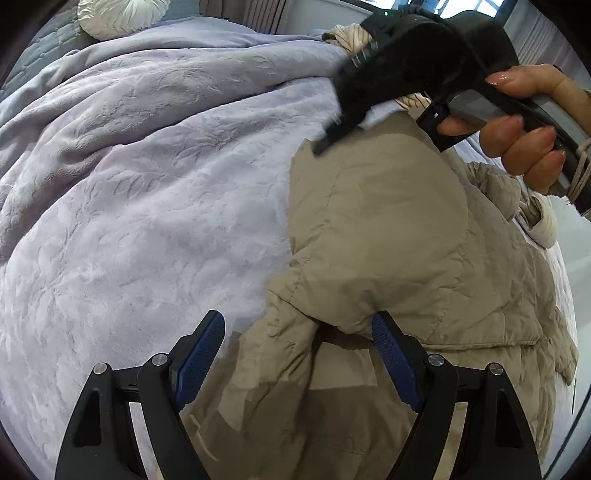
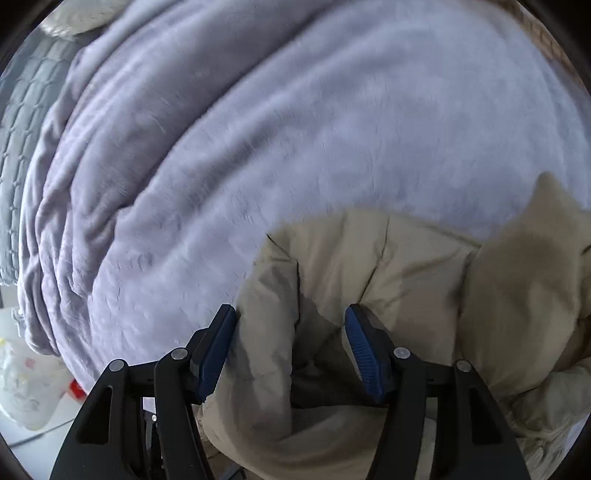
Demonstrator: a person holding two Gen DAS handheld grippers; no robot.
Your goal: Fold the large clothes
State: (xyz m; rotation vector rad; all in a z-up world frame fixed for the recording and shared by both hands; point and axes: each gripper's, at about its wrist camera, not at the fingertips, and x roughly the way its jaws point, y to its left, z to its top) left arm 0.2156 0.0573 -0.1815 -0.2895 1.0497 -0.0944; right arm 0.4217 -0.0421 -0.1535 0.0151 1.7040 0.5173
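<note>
A beige quilted puffer jacket (image 1: 399, 236) lies on a lilac plush blanket (image 1: 155, 177) spread over a bed. My left gripper (image 1: 297, 325) is open, its blue-padded fingers (image 1: 201, 354) straddling a bunched sleeve or fold of the jacket at its near edge. My right gripper (image 2: 291, 317) is open too, its fingers (image 2: 364, 350) on either side of a raised jacket fold (image 2: 332, 280). In the left wrist view the right gripper (image 1: 402, 74) hovers over the jacket's far edge, held by a hand (image 1: 524, 122).
A round white pleated cushion (image 1: 122, 14) and grey quilted bedding (image 1: 26, 59) lie at the bed's far end. The lilac blanket (image 2: 258, 129) fills the right wrist view. A plastic bag (image 2: 26, 387) sits on the floor at lower left.
</note>
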